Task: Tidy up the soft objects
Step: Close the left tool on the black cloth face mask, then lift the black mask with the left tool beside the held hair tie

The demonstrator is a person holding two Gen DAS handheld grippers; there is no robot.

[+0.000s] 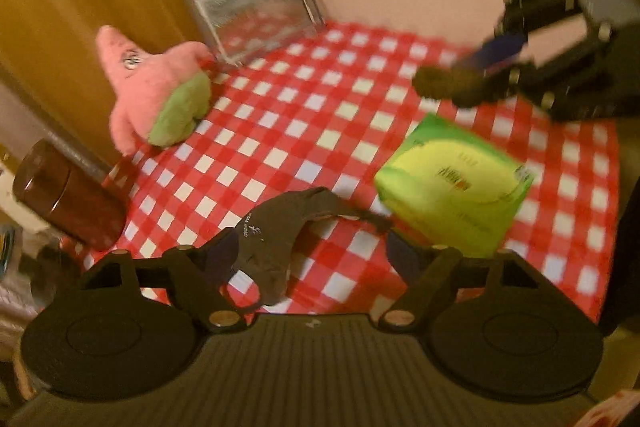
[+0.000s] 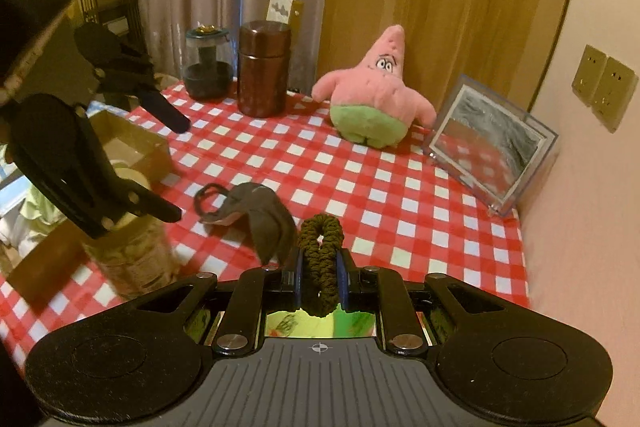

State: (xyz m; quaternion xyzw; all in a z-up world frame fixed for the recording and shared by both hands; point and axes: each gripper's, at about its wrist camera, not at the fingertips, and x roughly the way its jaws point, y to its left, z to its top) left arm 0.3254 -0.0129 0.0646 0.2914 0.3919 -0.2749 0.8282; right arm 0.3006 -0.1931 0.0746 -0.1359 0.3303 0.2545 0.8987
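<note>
Gripping the dark olive scrunchie (image 2: 320,259), your right gripper (image 2: 320,267) has its blue-padded fingers pressed against both sides of the fabric ring, which stands up between them above the red-and-white checked tablecloth (image 2: 420,227). In the left wrist view that same scrunchie (image 1: 448,85) hangs in the air over the green tissue pack (image 1: 456,183), though the frame is blurred. Your left gripper (image 1: 316,247) is spread wide with nothing between its fingers; it hovers just above the grey eye mask (image 1: 276,231), which lies crumpled on the cloth with its elastic loop trailing to one side.

At the left edge of the table sits an open cardboard box (image 2: 132,143) holding what looks like a roll of tape; its contents are partly hidden by your left gripper. A clear plastic jar (image 2: 132,259) stands close in front of that box.

Farther back, the pink starfish plush (image 2: 376,95) sits upright near the curtain, with a brown canister (image 2: 264,69) and a glass jar (image 2: 208,65) with dark contents to its left. A clear-framed picture (image 2: 492,143) leans against the wall at the right, well apart from the mask.
</note>
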